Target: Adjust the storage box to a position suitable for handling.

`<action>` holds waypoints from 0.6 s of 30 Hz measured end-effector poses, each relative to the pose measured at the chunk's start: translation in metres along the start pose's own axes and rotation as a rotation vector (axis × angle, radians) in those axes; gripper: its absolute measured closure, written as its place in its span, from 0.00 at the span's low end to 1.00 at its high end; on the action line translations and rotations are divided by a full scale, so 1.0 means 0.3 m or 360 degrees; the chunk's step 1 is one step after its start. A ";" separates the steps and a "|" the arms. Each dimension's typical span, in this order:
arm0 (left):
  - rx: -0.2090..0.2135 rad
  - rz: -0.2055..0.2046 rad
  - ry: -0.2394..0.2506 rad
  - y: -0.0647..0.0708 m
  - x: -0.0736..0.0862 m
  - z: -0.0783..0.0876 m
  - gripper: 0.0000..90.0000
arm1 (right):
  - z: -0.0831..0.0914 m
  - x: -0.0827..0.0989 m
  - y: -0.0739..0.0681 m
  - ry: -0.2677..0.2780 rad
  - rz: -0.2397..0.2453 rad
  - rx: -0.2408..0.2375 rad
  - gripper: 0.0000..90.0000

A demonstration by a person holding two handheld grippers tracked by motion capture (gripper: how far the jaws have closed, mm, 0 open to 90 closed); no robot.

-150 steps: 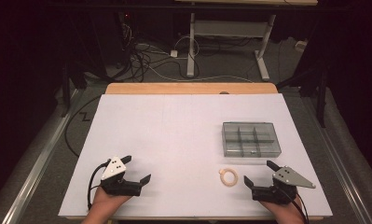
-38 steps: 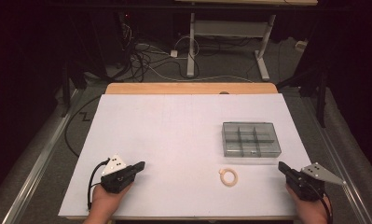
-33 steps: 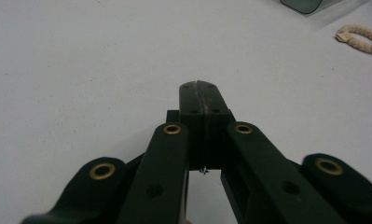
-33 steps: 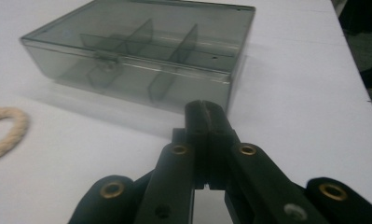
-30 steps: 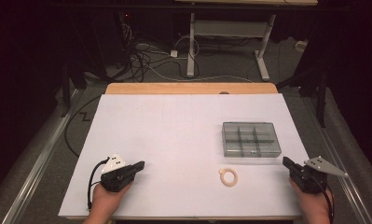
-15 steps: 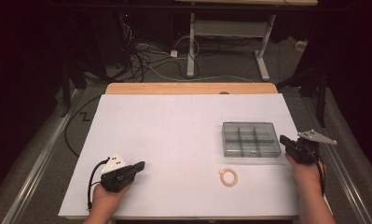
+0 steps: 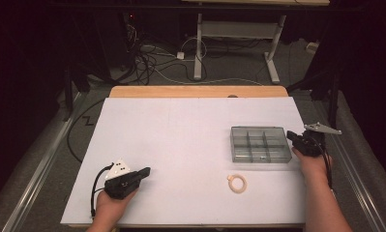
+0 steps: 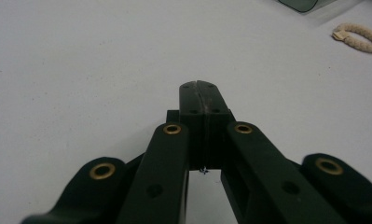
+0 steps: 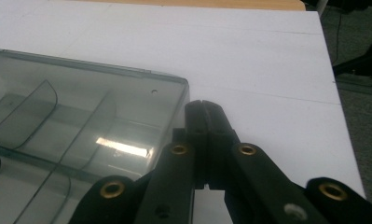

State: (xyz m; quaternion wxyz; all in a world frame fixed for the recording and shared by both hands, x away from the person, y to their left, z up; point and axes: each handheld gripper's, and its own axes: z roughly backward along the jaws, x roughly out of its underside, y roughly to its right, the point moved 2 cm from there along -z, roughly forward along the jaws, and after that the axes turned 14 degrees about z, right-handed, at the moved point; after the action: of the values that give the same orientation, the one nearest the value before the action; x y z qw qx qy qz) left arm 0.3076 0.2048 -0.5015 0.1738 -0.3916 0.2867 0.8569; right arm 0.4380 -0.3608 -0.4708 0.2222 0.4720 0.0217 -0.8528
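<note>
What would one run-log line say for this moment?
left gripper: shut, empty | right gripper: shut, beside clear plastic compartment box | cream rope ring: untouched

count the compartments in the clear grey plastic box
6 in the clear grey plastic box at the white table's right side, in two rows of three: three along its far side, three along its near side. All look empty, though glare blurs the near row.

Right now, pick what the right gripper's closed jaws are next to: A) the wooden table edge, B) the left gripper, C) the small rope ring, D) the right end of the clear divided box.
D: the right gripper sits with shut jaws at the right end of the clear divided box; the rope ring lies nearer the person.
</note>
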 end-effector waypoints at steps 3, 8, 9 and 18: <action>0.0000 -0.0002 0.0002 0.001 0.000 0.001 0.98 | -0.013 0.006 -0.002 -0.0019 -0.0003 -0.0010 1.00; 0.0003 -0.0004 0.0001 0.000 0.000 0.001 0.98 | -0.016 0.004 -0.005 -0.0010 0.0011 -0.0020 1.00; 0.0003 -0.0004 0.0001 0.000 0.000 0.001 0.98 | -0.018 0.004 -0.005 -0.0011 0.0009 -0.0020 1.00; 0.0008 -0.0006 0.0004 0.000 0.001 0.002 0.98 | -0.029 0.006 -0.004 -0.0028 0.0009 -0.0018 1.00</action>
State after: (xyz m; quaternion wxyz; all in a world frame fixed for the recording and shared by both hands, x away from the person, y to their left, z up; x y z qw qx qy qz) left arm 0.3071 0.2051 -0.5013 0.1759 -0.3927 0.2883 0.8554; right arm 0.4435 -0.3583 -0.4773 0.2274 0.4634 0.0233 -0.8562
